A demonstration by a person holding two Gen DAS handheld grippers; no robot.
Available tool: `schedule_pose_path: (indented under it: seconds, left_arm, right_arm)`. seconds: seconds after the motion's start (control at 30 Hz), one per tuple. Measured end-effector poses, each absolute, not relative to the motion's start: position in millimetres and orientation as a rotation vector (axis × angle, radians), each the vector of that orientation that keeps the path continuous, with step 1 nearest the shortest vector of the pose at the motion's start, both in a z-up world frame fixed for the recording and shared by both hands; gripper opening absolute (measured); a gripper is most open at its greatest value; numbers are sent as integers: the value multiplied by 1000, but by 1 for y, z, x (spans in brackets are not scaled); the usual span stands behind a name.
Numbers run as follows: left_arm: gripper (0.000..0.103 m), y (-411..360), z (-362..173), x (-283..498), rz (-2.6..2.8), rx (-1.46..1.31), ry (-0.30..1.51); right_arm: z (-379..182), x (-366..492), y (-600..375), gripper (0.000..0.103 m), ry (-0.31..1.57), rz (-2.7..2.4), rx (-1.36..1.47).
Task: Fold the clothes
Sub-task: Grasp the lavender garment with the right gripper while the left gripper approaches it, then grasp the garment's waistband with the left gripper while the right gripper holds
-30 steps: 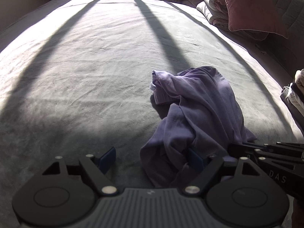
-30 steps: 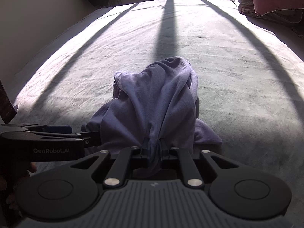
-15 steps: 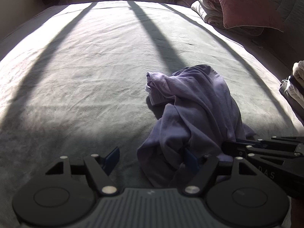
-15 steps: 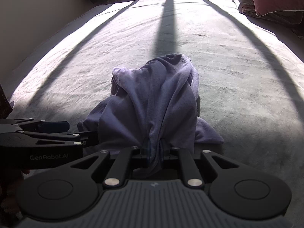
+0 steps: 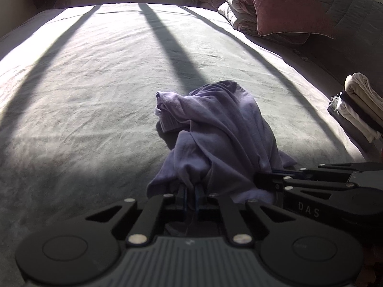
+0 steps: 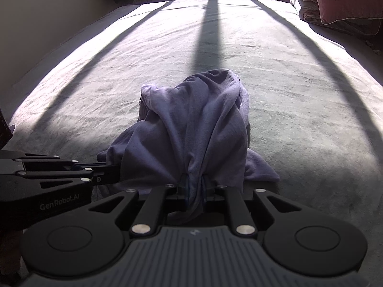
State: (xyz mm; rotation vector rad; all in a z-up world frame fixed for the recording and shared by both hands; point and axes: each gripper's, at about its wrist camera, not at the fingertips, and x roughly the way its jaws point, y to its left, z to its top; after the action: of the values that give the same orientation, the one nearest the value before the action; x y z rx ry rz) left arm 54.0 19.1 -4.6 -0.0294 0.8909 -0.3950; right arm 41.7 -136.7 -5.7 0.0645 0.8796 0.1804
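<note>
A crumpled purple garment (image 5: 222, 129) lies in a heap on the grey bed (image 5: 83, 95); it also shows in the right wrist view (image 6: 198, 124). My left gripper (image 5: 190, 191) is shut on the garment's near edge, cloth bunched between its blue pads. My right gripper (image 6: 194, 186) is shut on another part of the near edge, just to the right. Each gripper shows side-on in the other's view: the right one (image 5: 311, 191) and the left one (image 6: 59, 174). The far part of the garment rests on the bed.
A stack of folded clothes (image 5: 359, 105) sits at the bed's right edge. A dark pink pillow (image 5: 287, 4) and a rolled quilt (image 5: 237, 7) lie at the far right. A wall (image 6: 47, 24) runs along the left side.
My left gripper was open beside the garment; it has moved right onto the near edge and shut on the cloth. My right gripper has kept its grip throughout.
</note>
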Motion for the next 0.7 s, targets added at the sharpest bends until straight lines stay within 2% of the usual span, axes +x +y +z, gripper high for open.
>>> schedule_pose_path:
  seconds: [0.33, 0.47, 0.7]
  left_arm:
    - [3, 22, 0, 50, -440, -43, 850]
    - [3, 20, -1, 42, -469, -22, 832]
    - [3, 16, -5, 28, -554, -15, 812]
  right_arm:
    - [3, 36, -142, 22, 871, 180, 83]
    - [7, 34, -146, 39, 853, 171, 87]
    - [17, 31, -150, 39, 820, 204, 126]
